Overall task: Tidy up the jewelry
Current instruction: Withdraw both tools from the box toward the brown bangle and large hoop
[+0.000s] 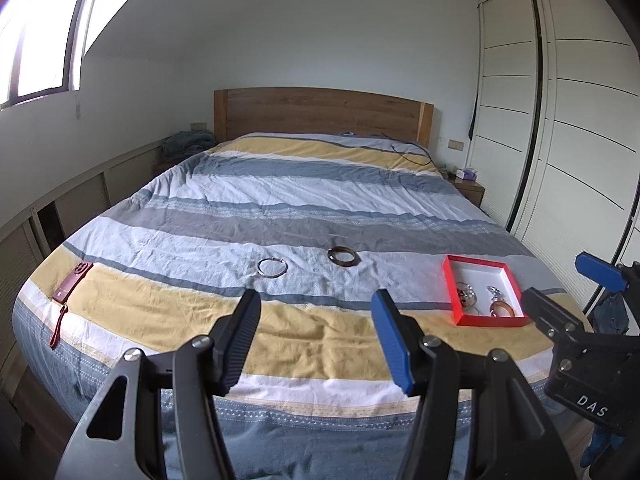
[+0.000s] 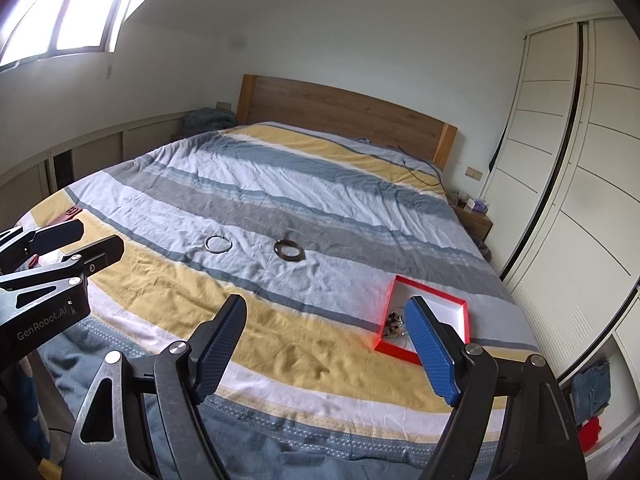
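Daylight enters through a window (image 1: 44, 36) in the white wall. A striped bed (image 1: 280, 200) with wooden headboard (image 1: 320, 114) faces cream wardrobe doors (image 1: 560, 120).

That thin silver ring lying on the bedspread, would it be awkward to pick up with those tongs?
Probably a bit. The silver bangle looks like a thin, rigid hoop lying flat on the soft bedspread, so the tongs would likely have to pinch its rim. Its smooth metal may slip. It looks light, and could roll if it were stood on edge.
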`<state>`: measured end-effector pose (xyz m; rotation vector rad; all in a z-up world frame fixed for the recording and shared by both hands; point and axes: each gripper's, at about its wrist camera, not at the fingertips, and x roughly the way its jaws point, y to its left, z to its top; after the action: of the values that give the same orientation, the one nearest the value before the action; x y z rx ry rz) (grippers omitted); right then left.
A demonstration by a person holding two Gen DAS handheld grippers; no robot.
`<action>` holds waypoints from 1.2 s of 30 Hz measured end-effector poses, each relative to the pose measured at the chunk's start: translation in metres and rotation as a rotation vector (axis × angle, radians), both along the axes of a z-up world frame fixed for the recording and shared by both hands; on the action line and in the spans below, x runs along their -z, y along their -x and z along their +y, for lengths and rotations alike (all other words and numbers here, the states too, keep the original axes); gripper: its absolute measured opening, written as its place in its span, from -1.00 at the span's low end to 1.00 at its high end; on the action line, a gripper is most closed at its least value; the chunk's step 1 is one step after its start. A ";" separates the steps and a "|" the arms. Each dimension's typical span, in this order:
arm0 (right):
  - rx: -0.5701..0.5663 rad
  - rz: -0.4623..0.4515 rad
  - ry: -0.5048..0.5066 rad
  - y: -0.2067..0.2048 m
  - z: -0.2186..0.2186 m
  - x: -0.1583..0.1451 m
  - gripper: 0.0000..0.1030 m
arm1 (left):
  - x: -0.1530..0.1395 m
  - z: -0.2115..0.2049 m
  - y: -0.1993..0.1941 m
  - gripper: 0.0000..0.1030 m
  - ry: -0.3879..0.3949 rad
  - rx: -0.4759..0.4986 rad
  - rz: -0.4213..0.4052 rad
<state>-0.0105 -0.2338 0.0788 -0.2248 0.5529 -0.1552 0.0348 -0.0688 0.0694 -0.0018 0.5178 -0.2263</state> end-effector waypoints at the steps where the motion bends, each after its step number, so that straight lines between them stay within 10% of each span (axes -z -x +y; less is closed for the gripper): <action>1: -0.002 -0.006 0.001 0.000 -0.001 0.000 0.58 | -0.001 -0.003 0.001 0.08 -0.005 0.006 -0.008; 22: -0.052 -0.059 -0.049 -0.002 -0.016 -0.004 0.63 | -0.014 -0.005 -0.003 0.08 -0.099 -0.024 0.009; 36: -0.070 -0.027 -0.109 -0.071 -0.041 -0.016 0.63 | -0.033 0.049 -0.105 0.08 -0.106 -0.123 0.034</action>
<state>0.0600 -0.2749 0.0948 -0.1360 0.5248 -0.0598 0.1395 -0.0200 0.1024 0.0655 0.5607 -0.0791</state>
